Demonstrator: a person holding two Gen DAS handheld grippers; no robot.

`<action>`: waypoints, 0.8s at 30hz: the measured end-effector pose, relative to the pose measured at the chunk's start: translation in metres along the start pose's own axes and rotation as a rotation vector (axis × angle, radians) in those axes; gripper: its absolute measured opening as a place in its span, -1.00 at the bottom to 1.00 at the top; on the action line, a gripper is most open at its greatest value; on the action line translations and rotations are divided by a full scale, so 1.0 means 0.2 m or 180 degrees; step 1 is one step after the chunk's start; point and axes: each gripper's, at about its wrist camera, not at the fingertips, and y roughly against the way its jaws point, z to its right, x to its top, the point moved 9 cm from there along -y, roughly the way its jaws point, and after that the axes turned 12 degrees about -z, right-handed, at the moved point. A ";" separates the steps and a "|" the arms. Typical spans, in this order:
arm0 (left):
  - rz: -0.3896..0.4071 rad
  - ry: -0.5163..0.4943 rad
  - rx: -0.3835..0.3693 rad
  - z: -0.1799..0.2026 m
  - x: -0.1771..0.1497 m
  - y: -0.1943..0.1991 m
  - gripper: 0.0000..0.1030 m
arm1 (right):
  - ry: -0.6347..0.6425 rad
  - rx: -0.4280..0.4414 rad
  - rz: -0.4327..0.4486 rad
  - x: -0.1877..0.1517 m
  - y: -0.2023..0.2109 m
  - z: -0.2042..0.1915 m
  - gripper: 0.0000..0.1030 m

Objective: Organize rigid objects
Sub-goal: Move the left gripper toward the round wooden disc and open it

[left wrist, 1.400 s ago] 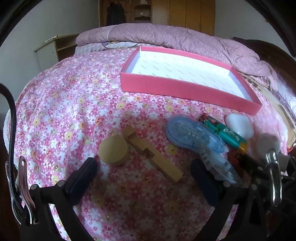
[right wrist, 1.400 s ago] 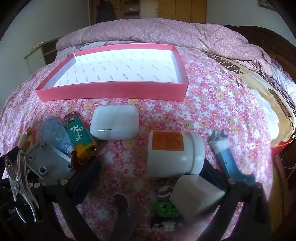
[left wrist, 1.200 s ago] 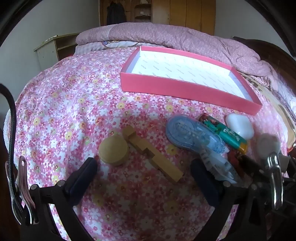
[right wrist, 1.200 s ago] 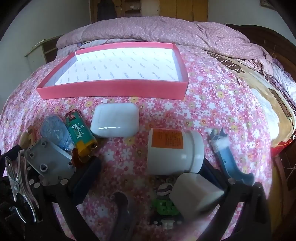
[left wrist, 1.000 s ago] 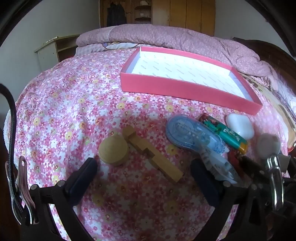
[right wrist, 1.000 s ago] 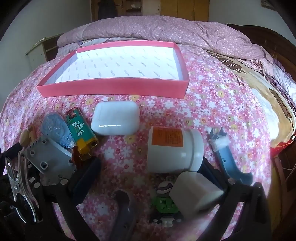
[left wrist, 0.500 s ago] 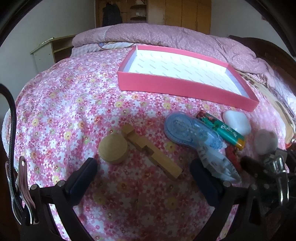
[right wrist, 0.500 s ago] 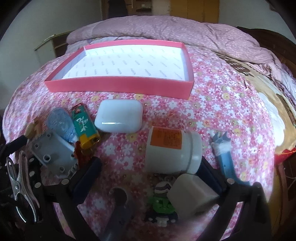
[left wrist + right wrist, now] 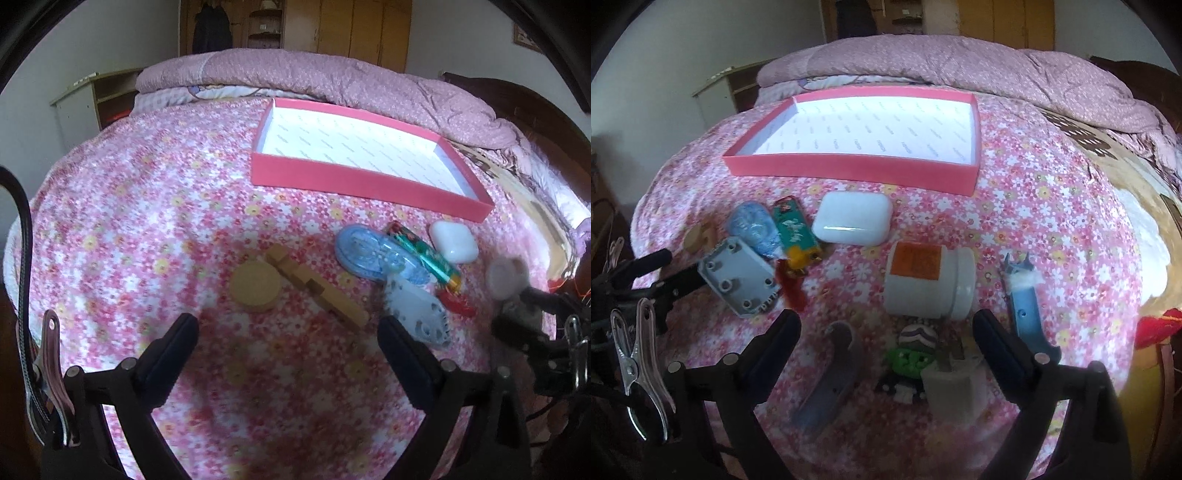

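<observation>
A pink tray [image 9: 362, 181] with a white floor lies on the flowered bed; it also shows in the right wrist view [image 9: 849, 166]. My left gripper [image 9: 288, 328] is open and empty above the bedspread, just short of a wooden disc [image 9: 255, 286] and a wooden notched bar [image 9: 317, 291]. My right gripper [image 9: 886, 328] is open and empty over a white jar [image 9: 929, 280], a green figure [image 9: 910, 360] and a white charger plug [image 9: 955, 380]. A white earbud case [image 9: 853, 218], green lighter [image 9: 796, 229] and blue tape dispenser [image 9: 755, 229] lie to the left.
A grey plastic plate [image 9: 738, 280], a red tassel [image 9: 790, 286], a grey curved piece [image 9: 827, 373] and a blue cat-shaped tool [image 9: 1025, 295] lie around. A folded pink quilt [image 9: 332, 81] is behind the tray. The bed edge drops off on the right.
Both grippers have pulled back and risen, so the objects sit farther away. The right view has swung right; the white plug now lies clear between its fingers. Nothing was grasped.
</observation>
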 end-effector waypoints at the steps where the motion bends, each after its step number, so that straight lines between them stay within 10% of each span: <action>1: 0.0009 -0.0017 0.0008 -0.01 0.00 0.01 0.95 | 0.0027 0.0001 0.0024 0.00 0.01 -0.01 0.85; 11: 0.0194 -0.0212 0.0122 -0.04 0.01 0.09 0.92 | 0.0201 0.0046 0.0139 -0.02 0.06 -0.04 0.84; 18: 0.0143 -0.0077 0.0111 -0.14 0.03 0.06 0.22 | 0.0242 0.0049 0.0142 -0.02 0.06 -0.05 0.84; 24: 0.0144 -0.0054 0.0042 -0.16 0.03 0.06 0.05 | 0.0212 0.0082 0.0139 -0.02 0.05 -0.05 0.83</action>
